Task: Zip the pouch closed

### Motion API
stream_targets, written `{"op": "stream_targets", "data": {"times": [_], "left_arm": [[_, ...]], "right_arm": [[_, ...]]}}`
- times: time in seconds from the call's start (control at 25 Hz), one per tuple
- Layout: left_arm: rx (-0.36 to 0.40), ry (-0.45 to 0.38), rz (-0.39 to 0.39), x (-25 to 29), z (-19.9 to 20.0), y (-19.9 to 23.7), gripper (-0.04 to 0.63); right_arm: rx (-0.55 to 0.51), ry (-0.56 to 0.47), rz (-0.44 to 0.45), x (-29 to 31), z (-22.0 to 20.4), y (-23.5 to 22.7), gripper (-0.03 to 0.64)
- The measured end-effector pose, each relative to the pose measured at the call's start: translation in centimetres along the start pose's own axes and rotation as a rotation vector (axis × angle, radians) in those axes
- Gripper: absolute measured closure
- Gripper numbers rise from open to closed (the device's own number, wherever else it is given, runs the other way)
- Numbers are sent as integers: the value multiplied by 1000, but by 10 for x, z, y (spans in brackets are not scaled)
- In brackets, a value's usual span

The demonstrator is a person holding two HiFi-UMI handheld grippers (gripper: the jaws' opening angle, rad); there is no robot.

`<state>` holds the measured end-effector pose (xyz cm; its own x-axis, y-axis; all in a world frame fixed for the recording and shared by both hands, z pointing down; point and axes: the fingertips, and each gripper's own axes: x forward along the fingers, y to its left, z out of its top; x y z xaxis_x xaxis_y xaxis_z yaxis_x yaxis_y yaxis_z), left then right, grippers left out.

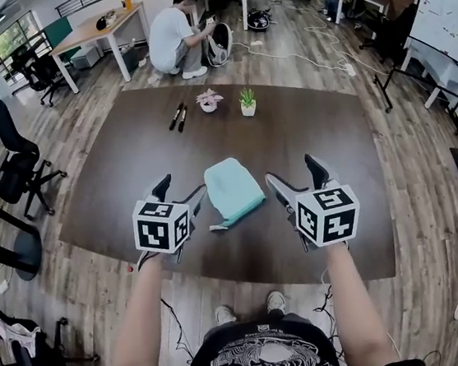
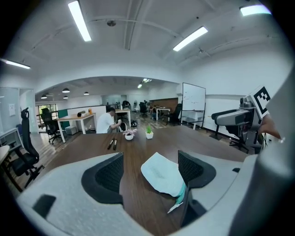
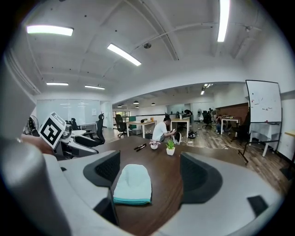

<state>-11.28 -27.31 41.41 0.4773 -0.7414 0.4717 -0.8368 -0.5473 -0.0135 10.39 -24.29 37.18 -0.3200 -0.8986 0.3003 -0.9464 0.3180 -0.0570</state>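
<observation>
A pale mint pouch (image 1: 233, 189) lies flat on the dark brown table (image 1: 323, 137), its darker teal zipper edge toward me and a small pull tab (image 1: 218, 226) at its near left corner. My left gripper (image 1: 179, 192) stands open just left of it, and my right gripper (image 1: 299, 179) stands open just right of it. In the left gripper view the pouch (image 2: 161, 173) lies ahead, close to the right jaw of that gripper (image 2: 150, 156). In the right gripper view the pouch (image 3: 132, 184) lies near the left jaw of that gripper (image 3: 150, 159). Neither gripper holds anything.
Two black markers (image 1: 178, 116), a small pot of pink flowers (image 1: 208, 100) and a potted green plant (image 1: 247, 101) stand at the table's far side. A person (image 1: 172, 40) crouches beyond the table. Office chairs (image 1: 13, 163) stand at the left, a whiteboard (image 1: 444, 15) at the right.
</observation>
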Motion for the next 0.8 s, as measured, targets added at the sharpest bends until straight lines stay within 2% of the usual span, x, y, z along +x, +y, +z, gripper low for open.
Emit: {"op": "stream_targets", "data": {"times": [0.8], "left_arm": [[101, 185, -214, 30, -91, -31, 244]], "right_arm": [[83, 96, 12, 22, -73, 40, 224]]}}
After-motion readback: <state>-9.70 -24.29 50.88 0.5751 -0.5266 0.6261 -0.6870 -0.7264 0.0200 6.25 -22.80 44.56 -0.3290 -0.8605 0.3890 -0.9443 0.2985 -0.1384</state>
